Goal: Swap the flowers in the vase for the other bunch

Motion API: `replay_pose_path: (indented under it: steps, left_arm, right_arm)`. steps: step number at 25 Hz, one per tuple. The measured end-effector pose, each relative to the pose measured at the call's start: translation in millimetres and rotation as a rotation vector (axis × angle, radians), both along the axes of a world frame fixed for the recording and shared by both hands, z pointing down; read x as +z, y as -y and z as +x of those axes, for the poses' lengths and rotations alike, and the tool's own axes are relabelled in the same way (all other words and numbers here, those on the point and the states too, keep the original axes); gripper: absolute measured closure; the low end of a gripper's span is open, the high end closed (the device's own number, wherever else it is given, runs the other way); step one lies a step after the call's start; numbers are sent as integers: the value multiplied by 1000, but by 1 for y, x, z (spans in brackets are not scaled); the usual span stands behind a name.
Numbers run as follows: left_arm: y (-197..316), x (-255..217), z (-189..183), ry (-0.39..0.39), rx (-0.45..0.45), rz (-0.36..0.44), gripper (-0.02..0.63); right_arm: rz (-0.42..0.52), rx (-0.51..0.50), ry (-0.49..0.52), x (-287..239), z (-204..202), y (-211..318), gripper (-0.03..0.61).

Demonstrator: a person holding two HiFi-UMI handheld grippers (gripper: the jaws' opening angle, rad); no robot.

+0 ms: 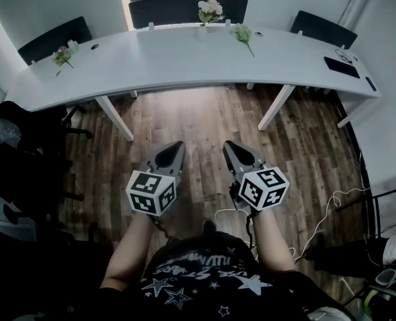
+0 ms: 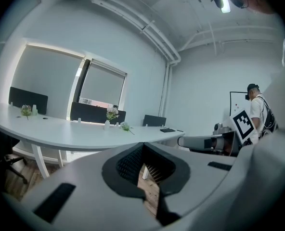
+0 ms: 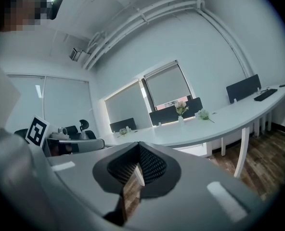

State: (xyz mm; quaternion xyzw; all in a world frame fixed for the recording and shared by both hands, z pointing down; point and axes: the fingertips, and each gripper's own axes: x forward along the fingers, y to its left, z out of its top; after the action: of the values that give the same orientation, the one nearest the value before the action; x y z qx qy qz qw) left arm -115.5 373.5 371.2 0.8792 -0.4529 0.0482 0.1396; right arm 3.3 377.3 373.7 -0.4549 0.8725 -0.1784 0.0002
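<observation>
Holding left tongs (image 1: 177, 144) and right tongs (image 1: 229, 144) together, empty; only the left gripper view shows a bystander (image 2: 259, 112).

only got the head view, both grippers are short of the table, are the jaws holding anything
Observer: No. In the left gripper view the left gripper has its jaws together with nothing between them.
Operator: and the right one
Observer: Same in the right gripper view: the right gripper has its jaws together and carries nothing.
Operator: anyone else in the room
Observer: Yes. The left gripper view shows a person standing off to the right, beyond the right gripper.
</observation>
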Motion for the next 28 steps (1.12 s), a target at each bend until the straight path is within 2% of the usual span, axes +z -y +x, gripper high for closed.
replay_pose_path:
  steps: [5, 9, 16, 24, 28]
  left_arm:
    - [17, 6, 22, -11, -29, -24, 606]
    - [27, 9, 33, -4, -60, -25, 606]
    - [38, 15, 39, -8, -98, -34, 606]
    - [68, 21, 44, -9, -90, -42, 606]
    - [96, 24, 43, -11, -66, -28, 606]
  right_arm:
    - [-18, -2, -4, 8, 28, 20, 577]
    - [5, 4, -31, 9, 50, 40, 577]
    - [-4, -27, -19, 17, 64, 53, 577]
    - [-45, 1, -31, 34, 79, 75, 577]
    - [-36, 33, -50, 34, 88, 97, 577]
